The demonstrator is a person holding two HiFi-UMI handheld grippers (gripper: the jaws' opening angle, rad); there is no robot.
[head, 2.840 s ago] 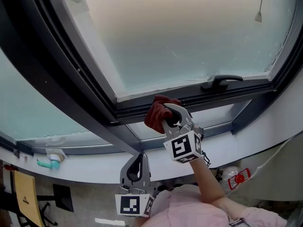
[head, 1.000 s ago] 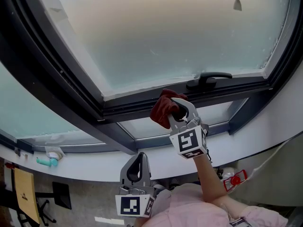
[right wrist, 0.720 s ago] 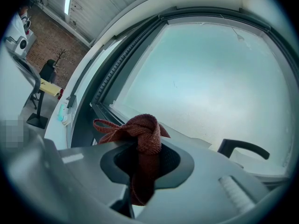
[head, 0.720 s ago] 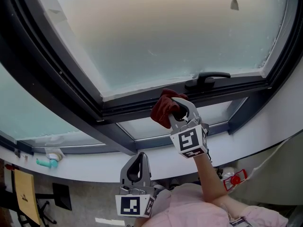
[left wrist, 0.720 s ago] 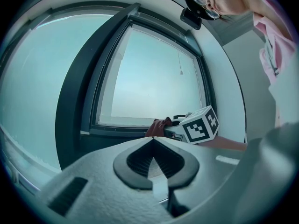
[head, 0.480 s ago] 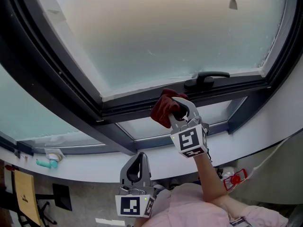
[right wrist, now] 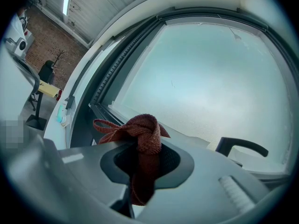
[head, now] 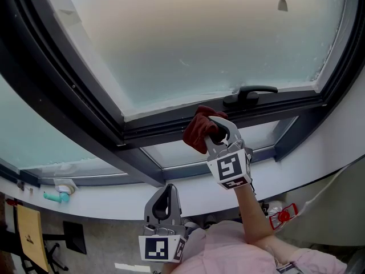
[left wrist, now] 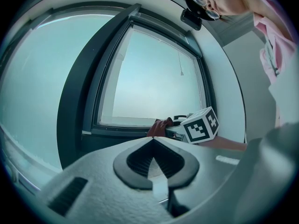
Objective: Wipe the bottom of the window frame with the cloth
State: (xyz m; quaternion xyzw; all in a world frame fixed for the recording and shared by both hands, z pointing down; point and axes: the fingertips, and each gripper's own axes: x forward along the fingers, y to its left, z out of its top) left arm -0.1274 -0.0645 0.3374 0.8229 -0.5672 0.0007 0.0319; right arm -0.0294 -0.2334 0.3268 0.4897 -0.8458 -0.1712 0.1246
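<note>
A dark red cloth [head: 199,129] [right wrist: 142,139] is bunched in my right gripper [head: 217,131], which is shut on it. The cloth presses against the bottom rail of the dark window frame [head: 165,129], left of the black window handle [head: 251,95] [right wrist: 240,147]. My left gripper [head: 164,205] hangs low in front of the person's body, shut with nothing in it. In the left gripper view the right gripper's marker cube [left wrist: 201,125] and the cloth [left wrist: 160,125] show at the frame's bottom edge.
A white sill [head: 114,201] runs under the window, with a teal object [head: 57,197] at its left end. A red-and-white item [head: 285,216] sits low at the right. A blind cord weight [head: 282,3] hangs before the frosted glass.
Since 2.8 s ago my right gripper has slid the cloth rightward along the bottom rail toward the handle. Over the last second it has barely shifted. The left gripper has stayed put.
</note>
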